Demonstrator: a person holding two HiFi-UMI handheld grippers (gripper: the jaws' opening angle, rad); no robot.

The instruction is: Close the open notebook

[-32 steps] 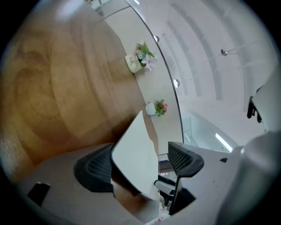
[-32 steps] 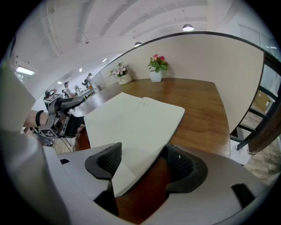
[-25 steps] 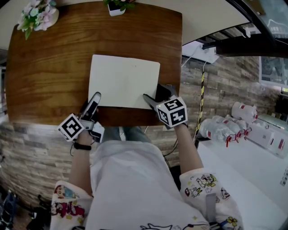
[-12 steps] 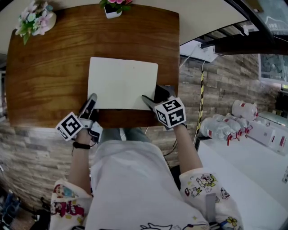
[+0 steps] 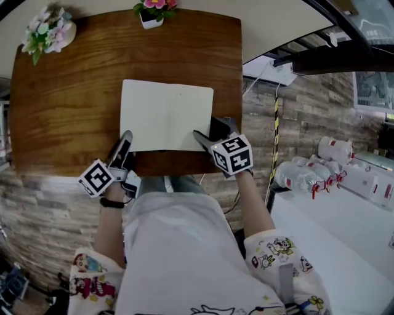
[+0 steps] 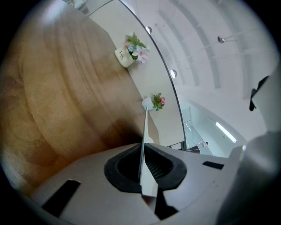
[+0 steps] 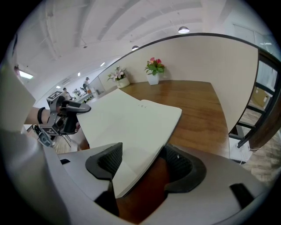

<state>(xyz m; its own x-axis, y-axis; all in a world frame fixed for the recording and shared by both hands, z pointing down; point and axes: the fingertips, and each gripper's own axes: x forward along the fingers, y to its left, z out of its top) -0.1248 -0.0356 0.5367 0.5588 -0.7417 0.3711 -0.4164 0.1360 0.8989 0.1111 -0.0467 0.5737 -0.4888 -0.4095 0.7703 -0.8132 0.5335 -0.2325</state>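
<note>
The open notebook (image 5: 166, 114) lies flat on the wooden table (image 5: 61, 92), blank pale pages up. My left gripper (image 5: 126, 138) is at its near left corner. Its jaws have just been closing and now stand shut on a thin sheet of the notebook (image 6: 145, 132), seen edge-on between the pads of the left gripper (image 6: 142, 169). My right gripper (image 5: 209, 132) is at the near right corner. In the right gripper view the notebook (image 7: 131, 121) has that corner between the wide jaws of the right gripper (image 7: 140, 169), open, with bare table showing beside one pad.
Two small flower pots stand along the table's far edge, one at the left (image 5: 46, 31) and one near the middle (image 5: 151, 12). The table's right edge (image 5: 240, 92) drops to a stone-patterned floor. My lap is against the near edge.
The left gripper's jaws went from wide open to shut on the notebook's near left corner. The right gripper and the notebook kept their places.
</note>
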